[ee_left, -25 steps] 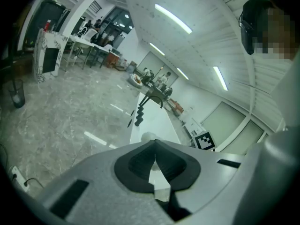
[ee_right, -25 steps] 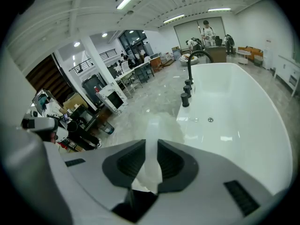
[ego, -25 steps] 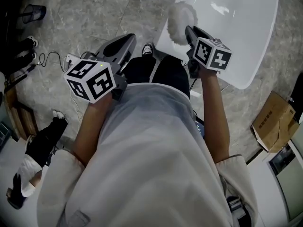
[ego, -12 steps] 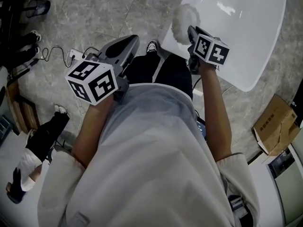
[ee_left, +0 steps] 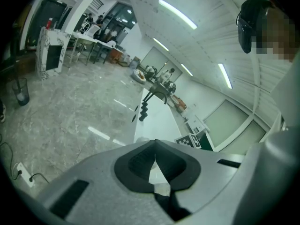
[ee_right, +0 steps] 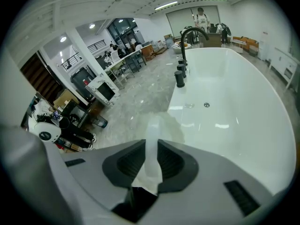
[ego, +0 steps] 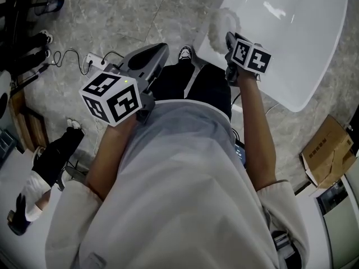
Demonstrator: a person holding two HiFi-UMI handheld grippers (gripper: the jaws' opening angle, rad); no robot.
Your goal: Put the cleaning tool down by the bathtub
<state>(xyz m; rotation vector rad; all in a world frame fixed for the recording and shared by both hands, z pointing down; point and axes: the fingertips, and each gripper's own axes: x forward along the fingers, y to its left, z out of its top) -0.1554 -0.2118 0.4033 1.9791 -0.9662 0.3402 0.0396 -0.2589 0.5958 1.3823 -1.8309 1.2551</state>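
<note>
The cleaning tool is a fluffy white duster (ego: 222, 22) on a thin white handle (ee_right: 152, 161). My right gripper (ego: 229, 37) is shut on that handle, and the fluffy head (ee_right: 165, 125) sticks out past the jaws. It hangs over the near end of the white bathtub (ego: 297, 32), just above the rim (ee_right: 187, 108). My left gripper (ego: 152, 54) hovers over the grey stone floor, left of the tub, apart from the tool. In the left gripper view its jaws (ee_left: 154, 146) meet at the tips with nothing between them.
A black faucet (ee_right: 186, 34) and knobs stand on the tub's left rim. A cardboard box (ego: 325, 150) lies on the floor to the right, a power strip with cable (ego: 92, 58) to the left, a black bin (ego: 47, 4) further off. The person's shoe (ego: 185, 53) is near the tub.
My right gripper has sunk lower with the duster, closer to the tub's near end. The left gripper has stayed about where it was.
</note>
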